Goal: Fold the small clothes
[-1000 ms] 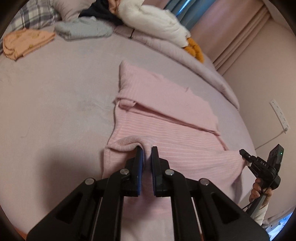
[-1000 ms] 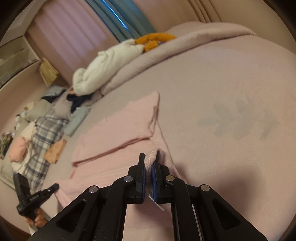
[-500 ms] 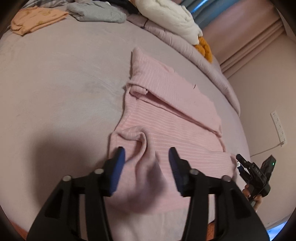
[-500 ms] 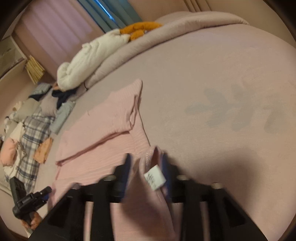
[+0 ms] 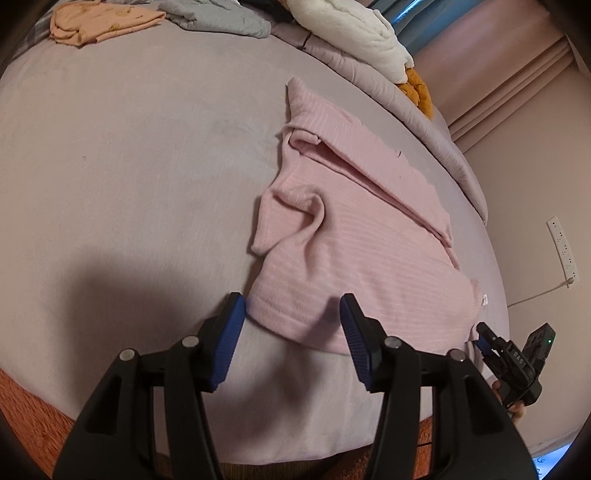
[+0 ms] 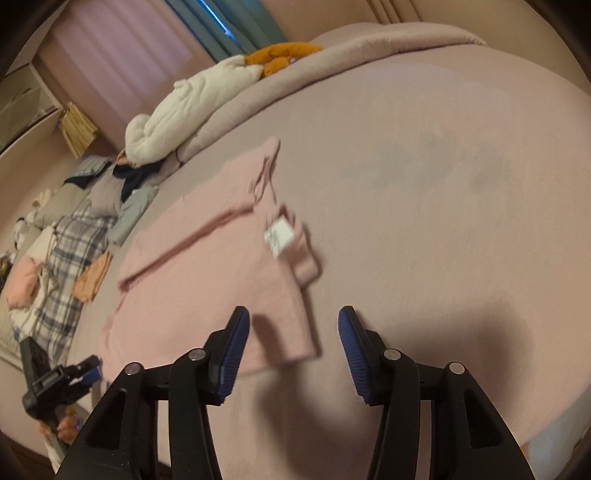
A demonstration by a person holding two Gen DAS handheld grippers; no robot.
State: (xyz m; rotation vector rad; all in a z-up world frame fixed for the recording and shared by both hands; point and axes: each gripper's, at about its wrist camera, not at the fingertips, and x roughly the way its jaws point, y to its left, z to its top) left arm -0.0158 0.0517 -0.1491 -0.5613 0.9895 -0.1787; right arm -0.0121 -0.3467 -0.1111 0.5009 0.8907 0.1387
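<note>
A pink ribbed garment lies partly folded on the mauve bed cover, with its near part doubled over onto itself. It also shows in the right wrist view, with a white label at its right corner. My left gripper is open and empty, just above the garment's near folded edge. My right gripper is open and empty, above the garment's near right corner. The right gripper also shows at the lower right of the left wrist view. The left gripper also shows at the lower left of the right wrist view.
Folded orange and grey clothes lie at the far side of the bed. A white duvet roll, an orange plush and a plaid cloth lie there too. A wall socket strip is at the right.
Both grippers opened and let go of the pink garment's edge. They drew back toward the near bed edge, and the garment's doubled-over part now lies on the bed.
</note>
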